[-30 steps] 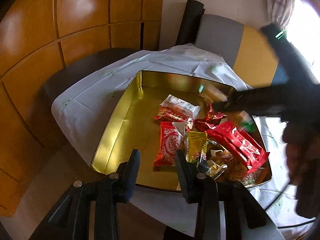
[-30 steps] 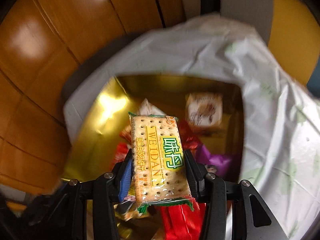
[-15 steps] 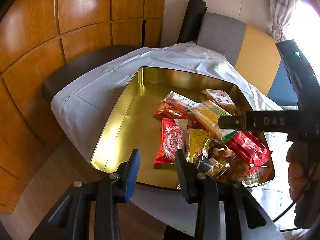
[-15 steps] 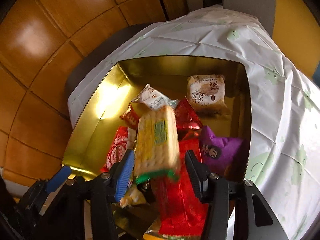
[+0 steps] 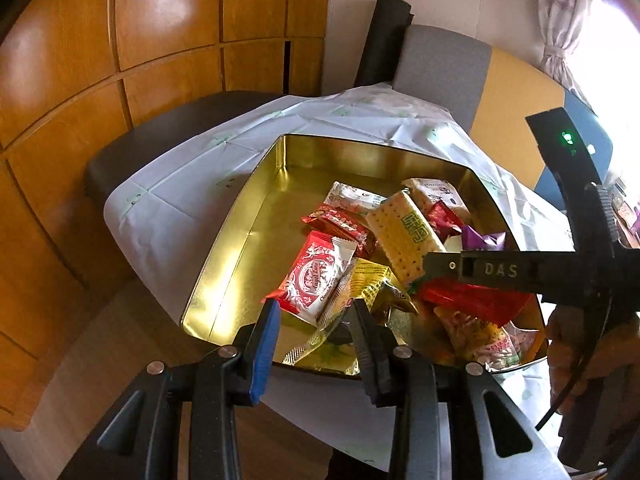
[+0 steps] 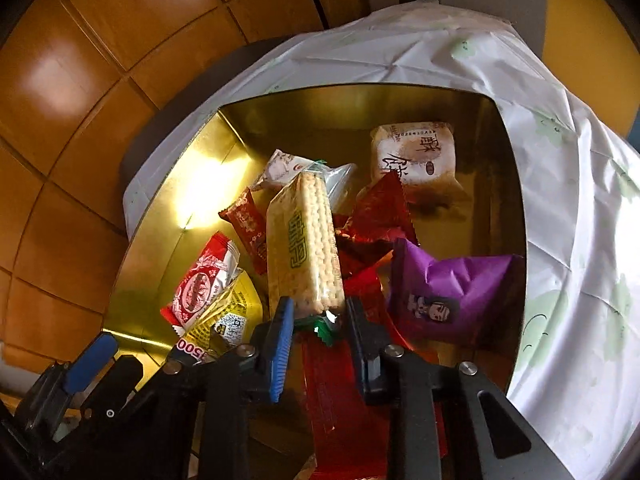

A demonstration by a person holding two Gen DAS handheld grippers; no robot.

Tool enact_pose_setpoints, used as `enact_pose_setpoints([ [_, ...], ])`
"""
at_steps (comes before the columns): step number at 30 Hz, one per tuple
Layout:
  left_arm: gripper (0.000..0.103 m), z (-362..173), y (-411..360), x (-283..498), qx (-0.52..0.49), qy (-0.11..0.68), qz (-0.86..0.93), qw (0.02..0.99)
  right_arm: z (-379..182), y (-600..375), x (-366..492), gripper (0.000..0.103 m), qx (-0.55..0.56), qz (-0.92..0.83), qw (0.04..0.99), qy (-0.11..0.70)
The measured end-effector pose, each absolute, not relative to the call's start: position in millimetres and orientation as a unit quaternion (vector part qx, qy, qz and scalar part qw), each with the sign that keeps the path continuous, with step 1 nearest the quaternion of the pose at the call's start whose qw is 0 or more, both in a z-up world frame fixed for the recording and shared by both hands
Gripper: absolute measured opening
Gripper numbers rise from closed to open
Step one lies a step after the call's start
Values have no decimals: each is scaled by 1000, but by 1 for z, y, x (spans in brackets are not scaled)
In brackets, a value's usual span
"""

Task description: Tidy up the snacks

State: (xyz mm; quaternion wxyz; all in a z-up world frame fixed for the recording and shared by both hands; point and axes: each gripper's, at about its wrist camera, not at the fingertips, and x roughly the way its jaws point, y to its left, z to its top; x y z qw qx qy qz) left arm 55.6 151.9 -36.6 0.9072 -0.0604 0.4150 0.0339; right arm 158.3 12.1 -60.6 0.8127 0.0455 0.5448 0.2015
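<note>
The right hand-held gripper [image 6: 316,316] seemingly pinches the cracker pack [image 6: 304,240]; the left hand-held gripper [image 5: 316,316] gapes empty.

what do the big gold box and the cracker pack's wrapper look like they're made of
Gold box: likely thin tin-plated metal, glossy; its walls mirror the light and snacks.
Cracker pack: clear plastic film, probably; the crackers' dimpled edges show through, with a crimped green end.

A small table [image 5: 132,152] draped in a white cloth [image 5: 176,216] carries a gold tin [image 5: 240,240], set ahead of the left gripper [image 5: 314,332], just past its fingertips.
</note>
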Motion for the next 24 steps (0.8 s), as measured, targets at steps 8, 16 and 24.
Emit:
enact_pose_setpoints([
  [8, 37, -29, 148, 51, -53, 407, 40, 911, -39, 7, 141, 39, 25, 196, 834, 516],
  [16, 37, -21, 143, 45, -45, 397, 42, 916, -13, -8, 113, 43, 11, 179, 865, 469],
  [24, 37, -9, 132, 34, -39, 371, 55, 926, 5, -23, 78, 62, -14, 134, 898, 418],
])
